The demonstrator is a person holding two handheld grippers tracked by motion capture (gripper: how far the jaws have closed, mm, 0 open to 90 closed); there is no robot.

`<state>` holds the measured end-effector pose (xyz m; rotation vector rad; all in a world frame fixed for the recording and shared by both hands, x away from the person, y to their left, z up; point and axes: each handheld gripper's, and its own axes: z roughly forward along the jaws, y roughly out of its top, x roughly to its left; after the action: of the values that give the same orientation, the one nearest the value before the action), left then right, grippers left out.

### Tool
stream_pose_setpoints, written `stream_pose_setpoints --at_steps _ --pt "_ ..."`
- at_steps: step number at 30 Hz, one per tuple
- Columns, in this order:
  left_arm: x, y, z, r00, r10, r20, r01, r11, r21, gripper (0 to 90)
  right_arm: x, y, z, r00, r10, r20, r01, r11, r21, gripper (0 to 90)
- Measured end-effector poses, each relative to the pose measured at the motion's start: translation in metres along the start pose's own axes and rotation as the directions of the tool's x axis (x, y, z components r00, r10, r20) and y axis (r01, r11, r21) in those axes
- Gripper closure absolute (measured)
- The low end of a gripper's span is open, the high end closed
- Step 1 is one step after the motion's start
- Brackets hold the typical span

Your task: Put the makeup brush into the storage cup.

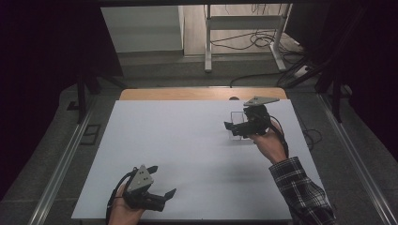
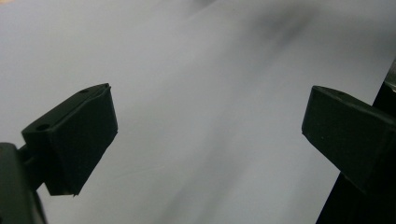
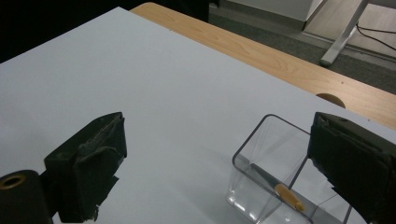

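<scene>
One clear box [image 1: 238, 126] sits on the white sheet [image 1: 187, 150] toward its far right part, and everything else is easiest placed from it. The right gripper [image 1: 233, 127] hovers right at the box, its jaws spread wide and holding nothing; in the right gripper view the right-hand jaw stands in front of the clear box's [image 3: 275, 172] near corner, though I cannot tell whether it touches. The left gripper [image 1: 162, 180] is well apart from the box, down by the near edge of the sheet, its jaws also wide apart and empty.

Between the box and the left gripper the sheet lies bare, plenty of room to move. Beyond the box a strip of wooden tabletop [image 1: 202, 93] shows past the sheet's far edge; the box stands close to that edge.

Count: one box, two grippers, one pen-like stick [image 3: 275, 186] with an orange end lying inside the box. That stick is plain in the right gripper view; from the high view the box's contents cannot be made out. The left gripper view gives bare sheet [image 2: 201, 116] between its jaws.
</scene>
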<state>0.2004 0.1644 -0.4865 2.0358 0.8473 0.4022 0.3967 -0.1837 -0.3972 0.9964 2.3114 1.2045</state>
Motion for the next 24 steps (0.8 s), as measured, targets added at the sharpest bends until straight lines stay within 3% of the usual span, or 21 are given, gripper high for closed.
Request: stream_pose_setpoints --at_steps 24 --pt "0.000 0.000 0.001 1.0000 0.000 0.009 0.000 1.0000 -0.001 3.5 0.016 -0.016 -0.004 0.9992 -0.034 -0.021 0.034 0.999 0.005 4.2"
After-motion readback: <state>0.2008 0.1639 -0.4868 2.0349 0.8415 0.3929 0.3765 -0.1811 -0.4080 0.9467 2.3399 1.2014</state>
